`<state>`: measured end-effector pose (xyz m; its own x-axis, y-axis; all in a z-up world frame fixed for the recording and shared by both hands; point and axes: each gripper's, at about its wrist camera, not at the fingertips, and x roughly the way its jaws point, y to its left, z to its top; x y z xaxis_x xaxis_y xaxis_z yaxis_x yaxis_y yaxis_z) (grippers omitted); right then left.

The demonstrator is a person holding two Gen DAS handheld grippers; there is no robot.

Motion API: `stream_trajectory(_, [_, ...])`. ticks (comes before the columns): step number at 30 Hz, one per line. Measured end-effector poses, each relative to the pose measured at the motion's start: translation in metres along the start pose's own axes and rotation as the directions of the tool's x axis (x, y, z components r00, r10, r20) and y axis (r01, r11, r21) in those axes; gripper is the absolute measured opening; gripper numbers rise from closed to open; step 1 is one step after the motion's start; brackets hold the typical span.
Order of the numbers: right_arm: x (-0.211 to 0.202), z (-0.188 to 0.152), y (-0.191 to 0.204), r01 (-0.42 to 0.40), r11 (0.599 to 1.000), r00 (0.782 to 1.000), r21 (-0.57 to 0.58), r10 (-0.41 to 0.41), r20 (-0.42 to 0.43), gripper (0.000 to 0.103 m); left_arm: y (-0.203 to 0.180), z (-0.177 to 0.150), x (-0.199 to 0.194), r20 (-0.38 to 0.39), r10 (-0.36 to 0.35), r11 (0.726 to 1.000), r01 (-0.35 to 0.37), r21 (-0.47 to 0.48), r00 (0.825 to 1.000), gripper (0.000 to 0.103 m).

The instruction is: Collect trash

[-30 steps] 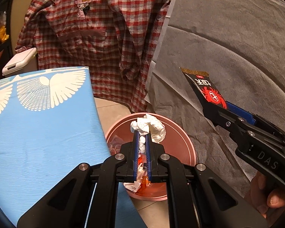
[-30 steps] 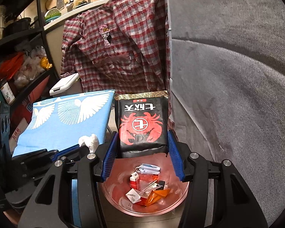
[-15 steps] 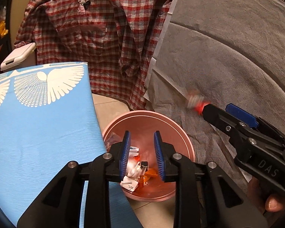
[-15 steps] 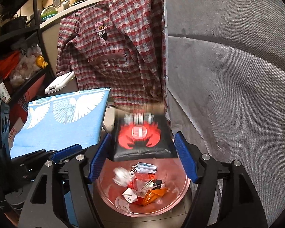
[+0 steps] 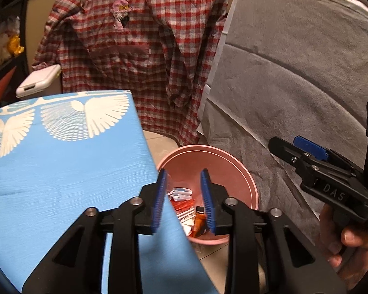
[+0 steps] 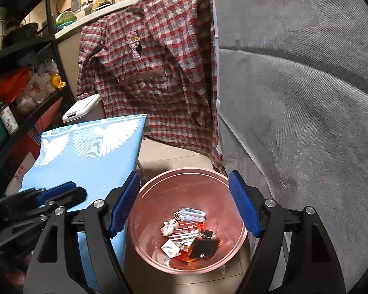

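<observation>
Both sets of jaws on our grippers have just been opening and stand apart with nothing between the pads. Our left gripper (image 5: 184,198) hangs half over the edge of the light-blue cloth-covered board with white wing print (image 5: 61,166), half over the round pink plastic bin (image 5: 243,171). Our right gripper (image 6: 184,205) spreads wider, directly above the same bin. Trash is down in the bin: black crab-print snack packet (image 6: 203,246) at the bottom right, crumpled white tissue (image 6: 168,227) left of it, folded white-and-blue face mask (image 6: 191,214) behind, among orange and white wrappers (image 6: 181,232). Behind the bin hangs a red-and-grey checked shirt (image 6: 159,73); grey fabric (image 6: 294,98) to the right.
</observation>
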<state>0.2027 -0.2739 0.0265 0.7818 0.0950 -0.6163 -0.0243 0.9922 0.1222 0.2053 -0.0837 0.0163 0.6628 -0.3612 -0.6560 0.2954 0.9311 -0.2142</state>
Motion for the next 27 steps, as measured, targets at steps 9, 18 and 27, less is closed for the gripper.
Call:
stream_trajectory(9, [-0.067, -0.024, 0.007, 0.026, 0.999, 0.998, -0.028, -0.025, 0.062, 0.088, -0.004, -0.029, -0.061, 0.067, 0.034, 0.999, -0.034, -0.004, 0.997, 0.065])
stream_trajectory(18, [-0.118, -0.06, 0.011, 0.085, 0.996, 0.992, -0.04, -0.081, 0.098, 0.098, 0.005, -0.065, -0.111, 0.11, 0.113, 0.99, -0.101, -0.102, 0.987, 0.079])
stream_trajectory(27, [-0.142, -0.096, 0.013, 0.117, 0.992, 0.991, -0.042, -0.114, 0.067, 0.098, -0.002, -0.108, -0.139, 0.098, 0.184, 0.975, -0.169, -0.141, 0.978, 0.089])
